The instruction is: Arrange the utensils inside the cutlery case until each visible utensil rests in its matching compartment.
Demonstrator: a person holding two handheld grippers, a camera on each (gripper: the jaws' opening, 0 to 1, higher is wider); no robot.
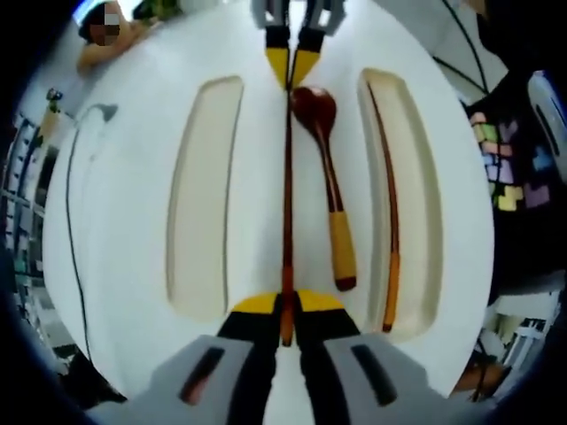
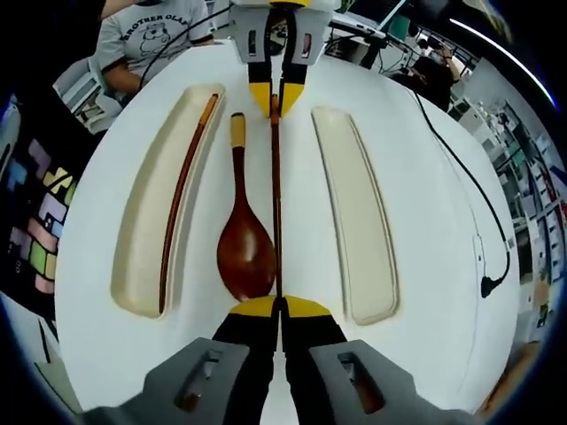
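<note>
A long dark chopstick (image 1: 287, 195) (image 2: 275, 195) runs straight between my two grippers over the middle of the white cutlery case (image 1: 124, 292) (image 2: 425, 177). My left gripper (image 1: 286, 305) (image 2: 276, 99) is shut on its orange-tipped end, and my right gripper (image 2: 279, 308) (image 1: 292, 66) is shut on the thin end. A reddish wooden spoon (image 1: 330, 177) (image 2: 244, 248) with a yellow grip lies on the white surface just beside it. A second chopstick (image 1: 391, 221) (image 2: 180, 199) rests in one long cream compartment (image 1: 416, 204) (image 2: 142, 230). The other compartment (image 1: 204, 195) (image 2: 354, 212) holds nothing.
A black cable (image 1: 75, 239) (image 2: 474, 204) with a plug trails over the white surface beyond the bare compartment. A person in a grey T-shirt (image 2: 151, 35) sits at the edge. A colourful block-patterned mat (image 1: 509, 168) (image 2: 35, 221) lies past the chopstick compartment.
</note>
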